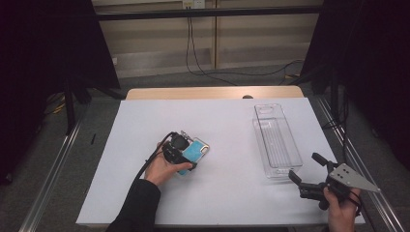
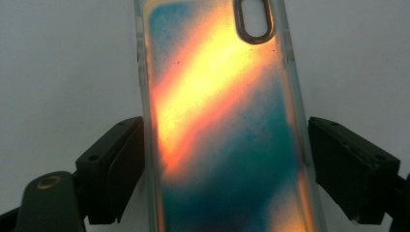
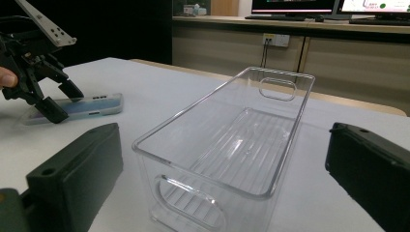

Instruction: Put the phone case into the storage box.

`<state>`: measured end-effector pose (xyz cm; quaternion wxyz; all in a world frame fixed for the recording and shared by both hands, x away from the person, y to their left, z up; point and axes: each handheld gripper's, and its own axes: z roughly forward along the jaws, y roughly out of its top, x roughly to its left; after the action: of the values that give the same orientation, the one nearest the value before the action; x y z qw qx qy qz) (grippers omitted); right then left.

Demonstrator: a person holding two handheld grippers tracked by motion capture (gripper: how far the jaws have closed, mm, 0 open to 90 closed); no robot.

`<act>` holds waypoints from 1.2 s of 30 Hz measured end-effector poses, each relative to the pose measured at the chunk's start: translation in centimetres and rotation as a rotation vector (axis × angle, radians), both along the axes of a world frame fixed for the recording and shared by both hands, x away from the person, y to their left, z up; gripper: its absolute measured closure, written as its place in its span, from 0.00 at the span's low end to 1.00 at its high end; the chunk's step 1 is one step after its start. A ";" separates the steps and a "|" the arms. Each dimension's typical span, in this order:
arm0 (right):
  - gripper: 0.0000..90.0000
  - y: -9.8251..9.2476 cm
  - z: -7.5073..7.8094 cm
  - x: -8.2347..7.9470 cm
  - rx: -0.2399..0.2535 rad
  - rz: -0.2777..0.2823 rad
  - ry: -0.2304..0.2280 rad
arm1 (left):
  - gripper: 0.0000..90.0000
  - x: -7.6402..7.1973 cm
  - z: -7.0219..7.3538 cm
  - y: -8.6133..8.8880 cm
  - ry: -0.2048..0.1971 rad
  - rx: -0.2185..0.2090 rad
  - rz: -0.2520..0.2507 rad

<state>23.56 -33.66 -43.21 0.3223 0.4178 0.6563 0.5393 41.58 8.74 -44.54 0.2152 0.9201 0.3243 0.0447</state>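
**Thin case, wide jaws**

The phone case point(image 2: 222, 125) lies flat on the white table point(image 1: 232, 121), lower left of centre in the high view. The left gripper point(image 2: 225, 164) straddles it, spread; closing unevenly could skid it. The right gripper point(image 3: 222, 188), spread, faces the clear bin point(image 3: 232, 154).
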 end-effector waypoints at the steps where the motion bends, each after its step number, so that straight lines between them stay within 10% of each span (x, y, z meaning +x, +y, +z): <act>1: 0.00 0.0 0.0 0.0 0.001 0.000 0.000 | 0.18 0.0 0.0 0.0 -0.001 0.000 0.001; 36: 0.00 -0.1 0.0 -0.1 0.004 0.001 -0.001 | 0.19 -0.4 0.9 0.8 -0.019 -0.099 0.064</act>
<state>23.44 -33.75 -43.19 0.3217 0.4178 0.6552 0.5409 41.22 9.55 -43.64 0.2618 0.8971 0.3532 0.0441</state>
